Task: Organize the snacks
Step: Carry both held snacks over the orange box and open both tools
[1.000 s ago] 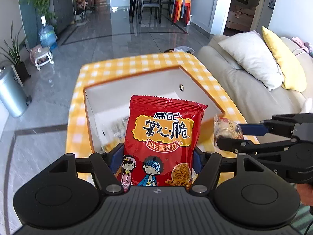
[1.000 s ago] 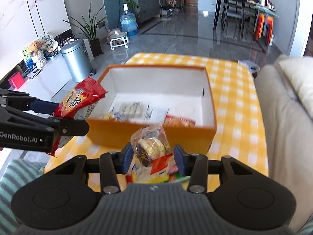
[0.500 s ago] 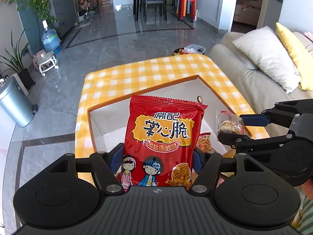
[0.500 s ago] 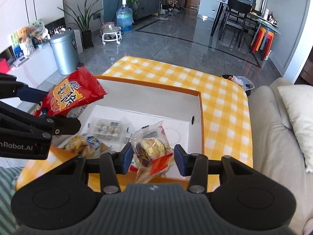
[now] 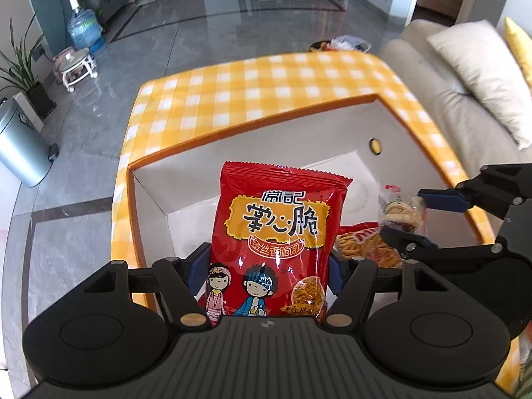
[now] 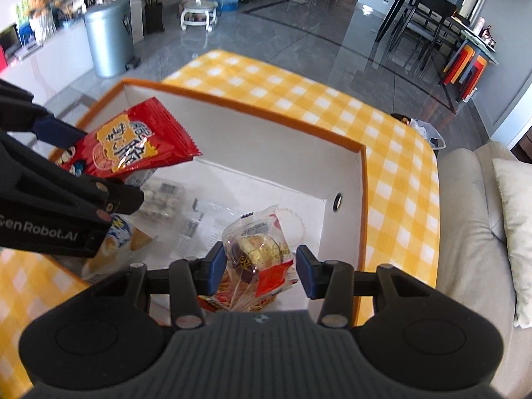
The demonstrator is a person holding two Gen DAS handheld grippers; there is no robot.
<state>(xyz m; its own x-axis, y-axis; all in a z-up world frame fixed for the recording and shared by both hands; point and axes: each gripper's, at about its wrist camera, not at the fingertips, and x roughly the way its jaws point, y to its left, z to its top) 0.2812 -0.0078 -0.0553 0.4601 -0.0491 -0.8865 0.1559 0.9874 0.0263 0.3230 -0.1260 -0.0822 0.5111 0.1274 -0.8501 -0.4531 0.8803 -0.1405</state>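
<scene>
My left gripper (image 5: 267,266) is shut on a red noodle-snack bag (image 5: 279,232), held upright over the near left part of an orange-rimmed white box (image 5: 252,126). My right gripper (image 6: 261,266) is shut on a clear-wrapped pastry packet (image 6: 256,249) over the box's near right part. In the right wrist view the red bag (image 6: 129,143) and left gripper (image 6: 96,166) hang at the left above the box (image 6: 266,113). Inside lie a clear tray of small sweets (image 6: 163,196), a pale blue packet (image 6: 123,236) and an orange stick-snack bag (image 5: 362,246).
The box stands on a table with a yellow check cloth (image 5: 266,79). A beige sofa with pillows (image 5: 478,76) runs along the right. A metal bin (image 6: 106,40) stands on the floor to the left, and a waste basket (image 5: 342,41) past the table's far end.
Both grippers have moved forward and down with their packets, from in front of the box's near wall to over its inside. Their grips look the same.
</scene>
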